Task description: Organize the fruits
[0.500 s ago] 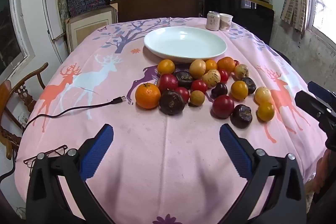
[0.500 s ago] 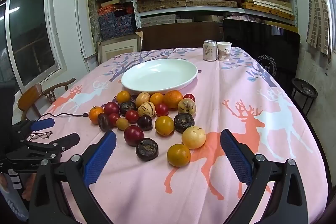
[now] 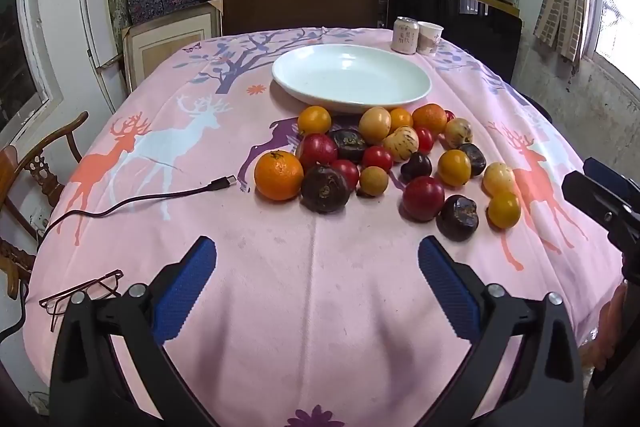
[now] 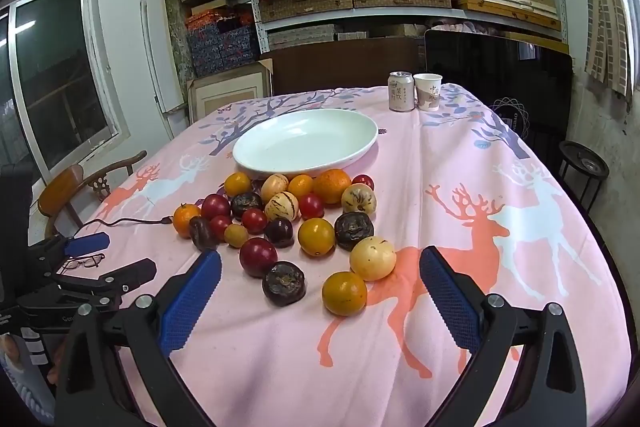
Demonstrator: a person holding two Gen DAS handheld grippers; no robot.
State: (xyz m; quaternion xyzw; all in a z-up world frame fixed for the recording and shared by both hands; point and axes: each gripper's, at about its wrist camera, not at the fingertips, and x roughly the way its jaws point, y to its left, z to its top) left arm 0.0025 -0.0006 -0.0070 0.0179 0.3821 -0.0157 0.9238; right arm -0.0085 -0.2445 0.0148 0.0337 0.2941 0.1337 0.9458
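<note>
A pile of small fruits (image 3: 384, 159) lies on the pink deer tablecloth in front of an empty white plate (image 3: 352, 77): oranges, red, dark purple and yellow ones. The pile (image 4: 288, 223) and the plate (image 4: 306, 143) also show in the right wrist view. My left gripper (image 3: 316, 263) is open and empty, hovering short of the pile near the table's front edge. My right gripper (image 4: 320, 275) is open and empty, its fingers flanking a yellow-orange fruit (image 4: 344, 293) and a dark fruit (image 4: 284, 283) from above and behind.
A drink can (image 3: 405, 35) and a paper cup (image 3: 430, 38) stand behind the plate. A black USB cable (image 3: 160, 195) lies left of the fruit. Eyeglasses (image 3: 80, 295) lie at the table's left front edge. A wooden chair (image 3: 28, 167) stands left.
</note>
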